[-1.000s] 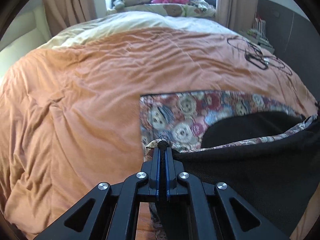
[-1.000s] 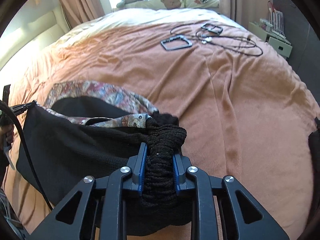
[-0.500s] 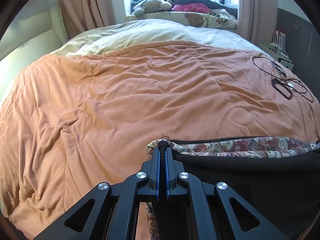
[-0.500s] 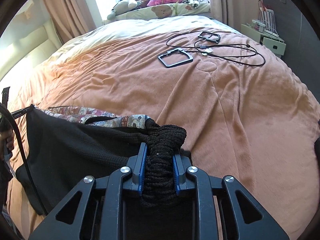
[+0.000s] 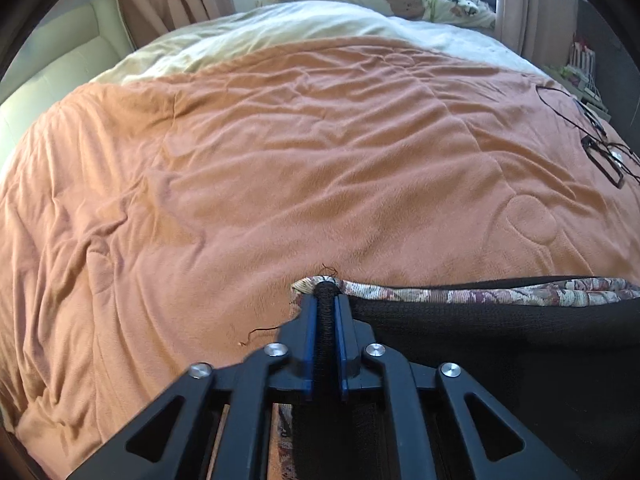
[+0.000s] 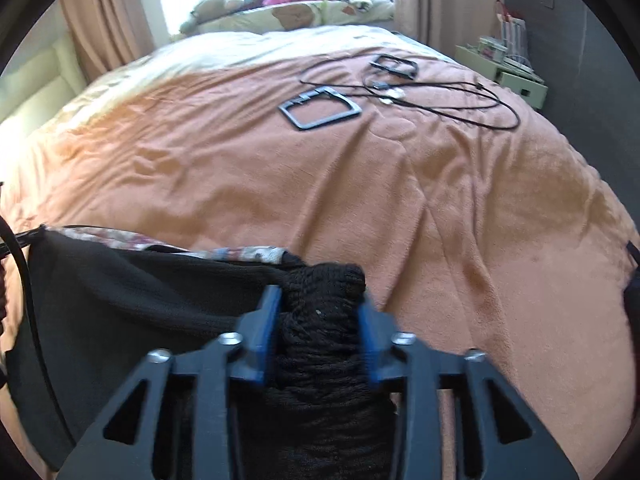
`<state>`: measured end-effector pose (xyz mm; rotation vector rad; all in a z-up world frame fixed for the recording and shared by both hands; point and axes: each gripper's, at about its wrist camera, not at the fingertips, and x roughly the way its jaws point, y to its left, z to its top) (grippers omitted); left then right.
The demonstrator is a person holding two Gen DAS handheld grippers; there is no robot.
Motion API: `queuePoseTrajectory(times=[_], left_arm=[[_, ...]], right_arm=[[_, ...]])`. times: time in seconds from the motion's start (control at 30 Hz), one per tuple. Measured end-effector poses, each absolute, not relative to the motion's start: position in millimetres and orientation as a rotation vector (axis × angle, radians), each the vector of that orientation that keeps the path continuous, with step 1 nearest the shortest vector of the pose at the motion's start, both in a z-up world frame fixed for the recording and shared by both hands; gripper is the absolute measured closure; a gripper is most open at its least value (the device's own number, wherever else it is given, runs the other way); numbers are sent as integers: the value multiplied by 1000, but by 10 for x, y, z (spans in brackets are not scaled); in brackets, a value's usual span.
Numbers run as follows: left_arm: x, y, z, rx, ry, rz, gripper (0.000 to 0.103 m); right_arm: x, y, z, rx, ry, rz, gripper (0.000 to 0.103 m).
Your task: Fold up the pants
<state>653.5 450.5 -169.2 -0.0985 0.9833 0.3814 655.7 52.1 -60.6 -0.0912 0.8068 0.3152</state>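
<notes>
The pants [image 5: 500,344] lie at the near edge of the bed [image 5: 320,184], on the orange blanket, and they are black outside with a patterned lining that shows along the far fold. Their long axis runs from 9 o'clock to 3 o'clock across both views, so the fabric stretches sideways between the two grippers. In the left wrist view the left gripper [image 5: 325,308] is at 6 o'clock; its jaws are opening, and a thin black edge of the pants is between the blue pads with a small gap on each side. From there the pants go toward 3 o'clock. In the right wrist view the right gripper [image 6: 320,304] is also at 6 o'clock; its jaws are opening too, and a thick bunch of black knit fills the space between them and touches both pads. From this bunch the pants [image 6: 132,300] go toward 9 o'clock. A black frame [image 6: 320,107] and cables [image 6: 448,96] lie on the blanket at 12 o'clock, well apart from the pants.
</notes>
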Motion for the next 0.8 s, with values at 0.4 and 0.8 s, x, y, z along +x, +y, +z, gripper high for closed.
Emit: queuePoseTrajectory(times=[0.4,0.8], left_arm=[[5929,4490,-1407,-130,955,380,54],[5010,4280,-1305,-237,950,365,54]], right_arm=[[6213,170,-381,-8,762,419,26],[5717,-344,-333,84,779,467,26]])
